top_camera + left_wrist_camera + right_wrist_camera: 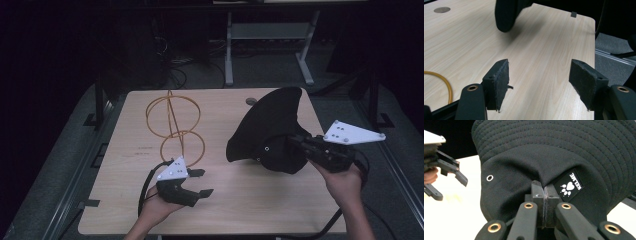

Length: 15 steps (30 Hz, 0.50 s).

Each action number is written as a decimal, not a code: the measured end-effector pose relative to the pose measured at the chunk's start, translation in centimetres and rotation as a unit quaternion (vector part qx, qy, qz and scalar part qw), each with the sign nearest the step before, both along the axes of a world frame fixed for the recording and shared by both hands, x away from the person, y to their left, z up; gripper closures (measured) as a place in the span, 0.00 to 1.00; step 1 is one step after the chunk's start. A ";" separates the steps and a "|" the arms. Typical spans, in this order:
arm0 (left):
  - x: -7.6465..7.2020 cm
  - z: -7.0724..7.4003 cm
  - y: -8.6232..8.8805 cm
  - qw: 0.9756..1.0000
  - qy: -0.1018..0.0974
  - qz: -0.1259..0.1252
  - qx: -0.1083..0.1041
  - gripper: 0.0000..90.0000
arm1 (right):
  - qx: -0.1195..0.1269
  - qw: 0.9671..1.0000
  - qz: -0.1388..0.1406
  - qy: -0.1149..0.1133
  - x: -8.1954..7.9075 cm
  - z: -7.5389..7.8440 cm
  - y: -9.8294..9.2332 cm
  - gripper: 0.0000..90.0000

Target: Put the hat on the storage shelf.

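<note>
A black bucket hat hangs tilted over the right half of the table, held up by my right gripper, whose jaws are pinched shut on its crown fabric beside a white paw-print label. My left gripper rests low at the front left with its jaws spread apart and nothing between the pads. In the left gripper view the hat's brim hangs above the wood farther off. In the right gripper view, the left gripper shows at the left edge.
A wire stand of orange rings stands upright at the table's left centre, just behind the left gripper; one ring's edge shows in the left gripper view. A round metal cap sits near the wooden table's back edge.
</note>
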<state>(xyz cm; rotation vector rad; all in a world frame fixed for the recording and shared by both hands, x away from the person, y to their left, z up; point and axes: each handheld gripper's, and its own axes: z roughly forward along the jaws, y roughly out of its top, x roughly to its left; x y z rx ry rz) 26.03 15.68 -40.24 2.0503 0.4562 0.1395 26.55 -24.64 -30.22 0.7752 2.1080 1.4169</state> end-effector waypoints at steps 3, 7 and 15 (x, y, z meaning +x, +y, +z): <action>0.2 -0.3 0.2 1.000 0.001 0.001 -0.003 0.36 | 0.003 1.000 0.010 0.001 0.5 0.6 0.5 0.99; 0.1 -0.3 0.3 1.000 -0.003 0.004 -0.006 0.36 | 0.006 1.000 0.023 -0.001 1.1 1.2 1.3 0.99; -0.1 -0.3 0.4 1.000 -0.015 0.001 -0.002 0.36 | 0.011 0.999 0.039 -0.001 2.3 2.2 2.7 0.99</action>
